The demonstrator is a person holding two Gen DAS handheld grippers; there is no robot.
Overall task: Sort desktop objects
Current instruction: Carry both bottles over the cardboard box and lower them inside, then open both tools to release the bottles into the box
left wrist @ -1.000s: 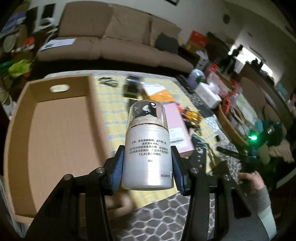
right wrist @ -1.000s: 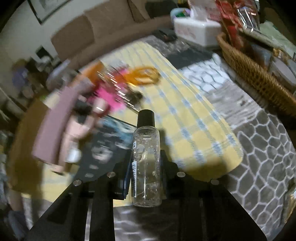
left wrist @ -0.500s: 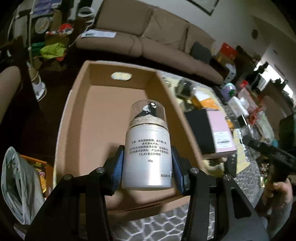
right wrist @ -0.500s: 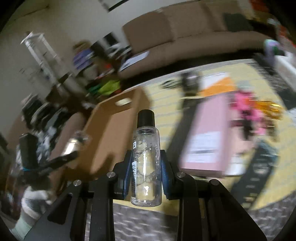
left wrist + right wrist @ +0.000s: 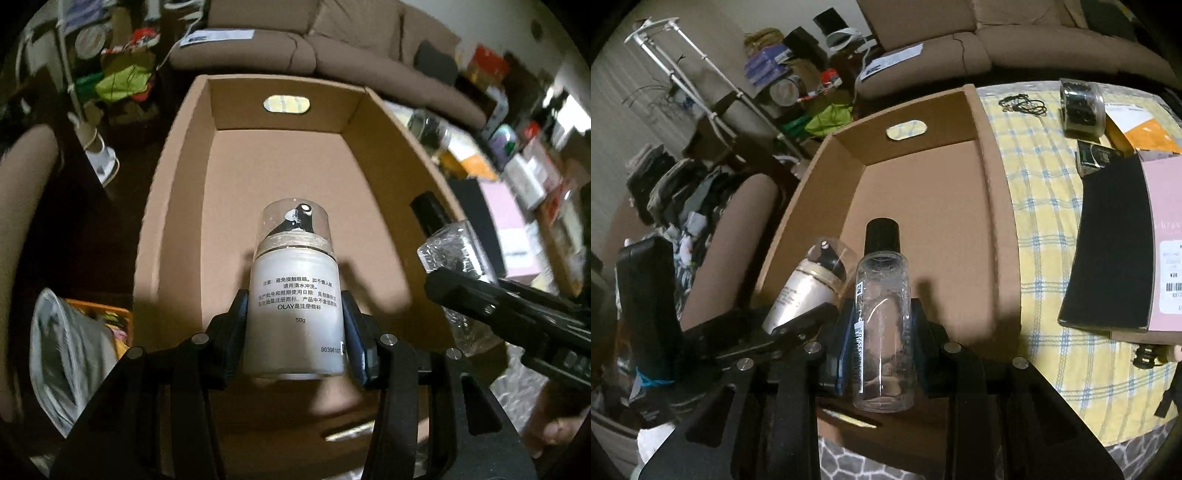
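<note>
My left gripper is shut on a white Olay pump bottle with a clear cap, held upright above the near end of an open cardboard box. My right gripper is shut on a clear bottle with a black cap, also over the box's near end. The right gripper and its clear bottle show at the right of the left wrist view. The Olay bottle shows left of the clear bottle in the right wrist view. The box holds nothing that I can see.
Right of the box, a yellow checked cloth carries a pink and black carton, a clear jar of dark items, an orange packet and black hair ties. A brown sofa stands behind. Clutter lies on the floor at the left.
Both grippers have swung left from over the cloth to above the cardboard box, each still holding its bottle. They are now side by side over its near end.
</note>
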